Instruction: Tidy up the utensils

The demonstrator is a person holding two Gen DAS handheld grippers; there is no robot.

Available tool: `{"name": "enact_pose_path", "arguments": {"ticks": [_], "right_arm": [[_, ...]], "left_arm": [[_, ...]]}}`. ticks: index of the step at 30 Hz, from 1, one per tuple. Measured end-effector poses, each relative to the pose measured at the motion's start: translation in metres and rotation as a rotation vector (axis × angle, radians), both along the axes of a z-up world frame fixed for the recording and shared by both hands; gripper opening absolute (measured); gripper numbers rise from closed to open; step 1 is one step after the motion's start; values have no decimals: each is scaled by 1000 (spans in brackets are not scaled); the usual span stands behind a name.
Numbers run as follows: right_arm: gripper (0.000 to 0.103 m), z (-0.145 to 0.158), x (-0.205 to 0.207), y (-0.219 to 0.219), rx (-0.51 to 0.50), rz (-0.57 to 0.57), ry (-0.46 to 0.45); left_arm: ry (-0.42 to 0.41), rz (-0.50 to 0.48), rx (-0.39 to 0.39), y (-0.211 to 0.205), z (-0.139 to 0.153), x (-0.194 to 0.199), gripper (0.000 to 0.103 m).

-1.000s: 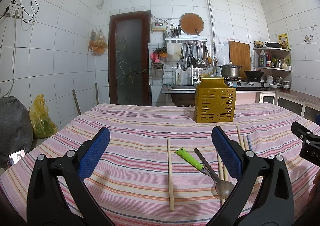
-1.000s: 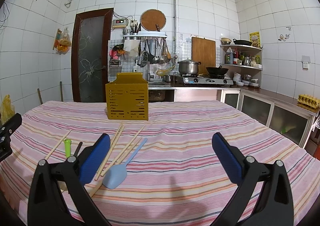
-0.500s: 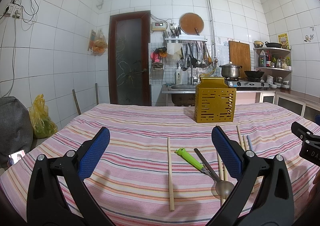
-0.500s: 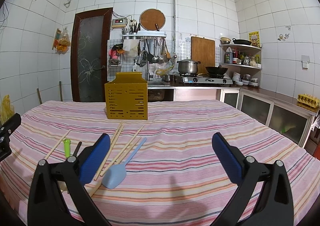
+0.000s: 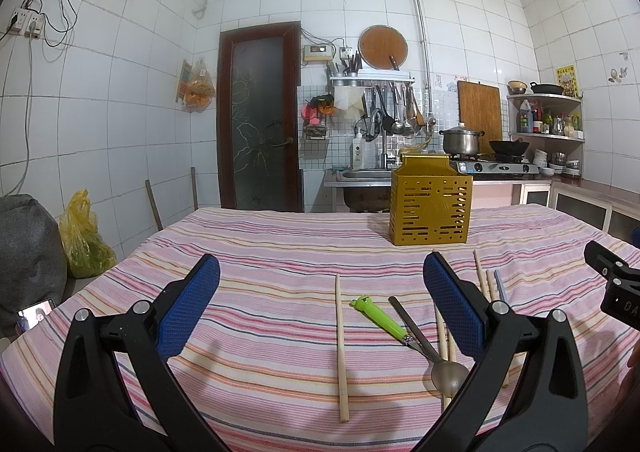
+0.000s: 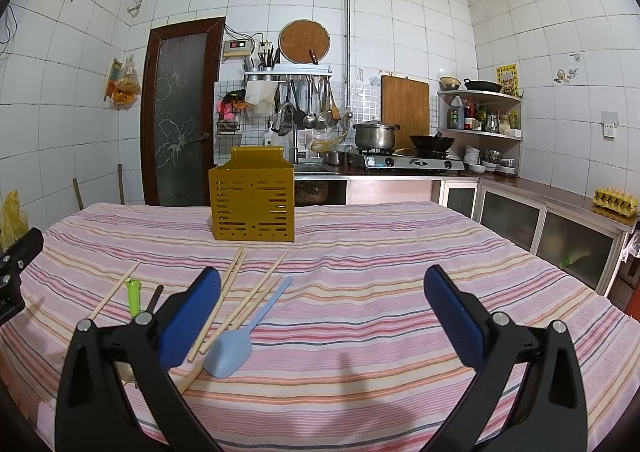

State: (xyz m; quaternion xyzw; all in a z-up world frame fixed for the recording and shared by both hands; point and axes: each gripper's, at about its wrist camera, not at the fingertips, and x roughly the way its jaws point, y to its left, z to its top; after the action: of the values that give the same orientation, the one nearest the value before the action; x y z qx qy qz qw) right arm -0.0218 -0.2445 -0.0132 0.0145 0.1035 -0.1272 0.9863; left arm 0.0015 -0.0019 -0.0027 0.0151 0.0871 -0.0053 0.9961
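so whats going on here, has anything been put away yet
Not yet. A person holds two grippers over a striped tablecloth, and both the left gripper and the right gripper are open and hold nothing. The chopsticks, a blue spoon, a metal spoon and a green-handled utensil all lie loose on the cloth. The yellow utensil holder stands upright behind them; no utensils show above its rim.
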Motion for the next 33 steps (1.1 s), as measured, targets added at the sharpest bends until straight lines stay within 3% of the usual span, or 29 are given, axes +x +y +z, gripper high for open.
{"name": "enact_pose_path", "arguments": {"ticks": [24, 33], "right_arm": [[99, 3, 0, 11, -19, -13, 9], [99, 5, -3, 23, -69, -6, 3]], "left_arm": [[4, 20, 10, 0, 2, 1, 98], [58, 1, 7, 1, -1, 9, 98]]}}
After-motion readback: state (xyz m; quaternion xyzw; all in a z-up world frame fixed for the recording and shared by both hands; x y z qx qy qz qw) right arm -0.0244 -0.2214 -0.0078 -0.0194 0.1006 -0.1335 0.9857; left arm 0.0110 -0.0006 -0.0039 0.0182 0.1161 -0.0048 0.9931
